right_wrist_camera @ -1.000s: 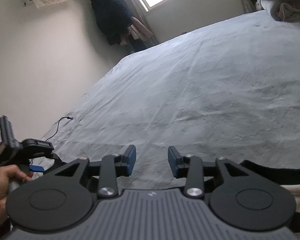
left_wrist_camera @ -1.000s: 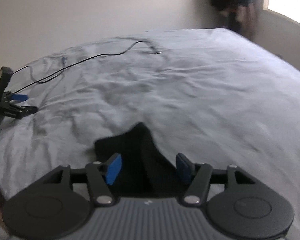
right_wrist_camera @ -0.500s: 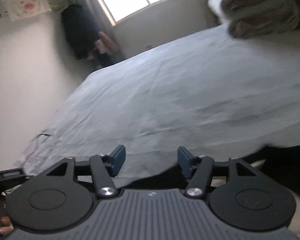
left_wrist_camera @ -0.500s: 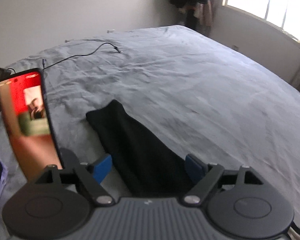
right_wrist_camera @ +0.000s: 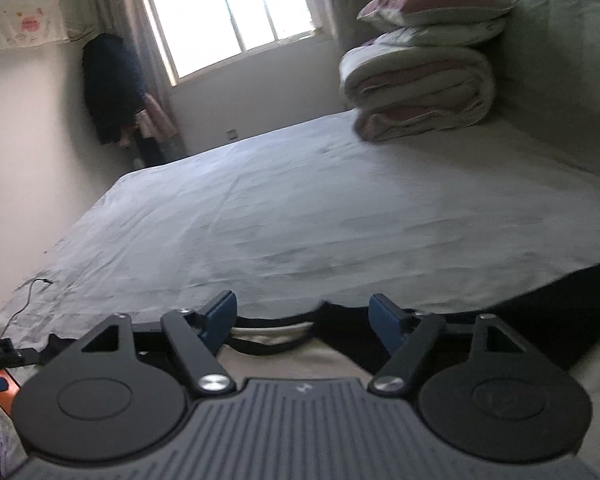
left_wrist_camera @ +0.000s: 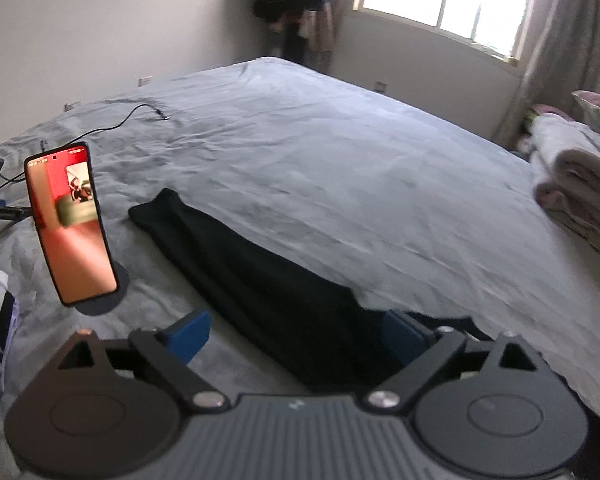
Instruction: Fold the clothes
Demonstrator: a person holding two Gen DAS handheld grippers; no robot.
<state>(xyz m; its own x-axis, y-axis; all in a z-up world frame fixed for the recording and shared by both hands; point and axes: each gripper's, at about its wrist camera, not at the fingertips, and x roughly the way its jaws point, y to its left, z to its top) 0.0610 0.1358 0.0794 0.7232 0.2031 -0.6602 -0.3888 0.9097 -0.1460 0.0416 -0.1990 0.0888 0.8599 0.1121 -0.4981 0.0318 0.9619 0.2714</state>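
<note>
Left wrist view: left tongs (left_wrist_camera: 295, 334) at bottom centre of frame, jaws wide and opening further; blue pads clear of any cloth on their inner faces. A black sleeve (left_wrist_camera: 235, 258) of the garment lies flat on the grey bed sheet (left_wrist_camera: 340, 168), running as a long band from mid-left of frame down toward the lower centre, where its near end passes between the two pads and partly hides the right one; pads not pressing on it. A phone (left_wrist_camera: 69, 222) with a lit reddish screen stands tilted on a round base at left of frame, just beside the sleeve's far end. A thin black cable (left_wrist_camera: 119, 124) trails over the sheet in the upper left. Folded bedding (left_wrist_camera: 572, 184) sits at the right edge. Right wrist view: right tongs (right_wrist_camera: 302, 318) at bottom centre, jaws apart and opening, nothing clamped. Beneath and between them lies the garment's collar (right_wrist_camera: 271, 338), a black-trimmed neckline on a cream body; black cloth extends to the lower right of frame. Whether the pads touch the cloth: cannot tell. Stacked quilts and pillow (right_wrist_camera: 420, 68) at upper right; window (right_wrist_camera: 227, 12) at top centre; dark clothes hanging (right_wrist_camera: 107, 88) at upper left.
</note>
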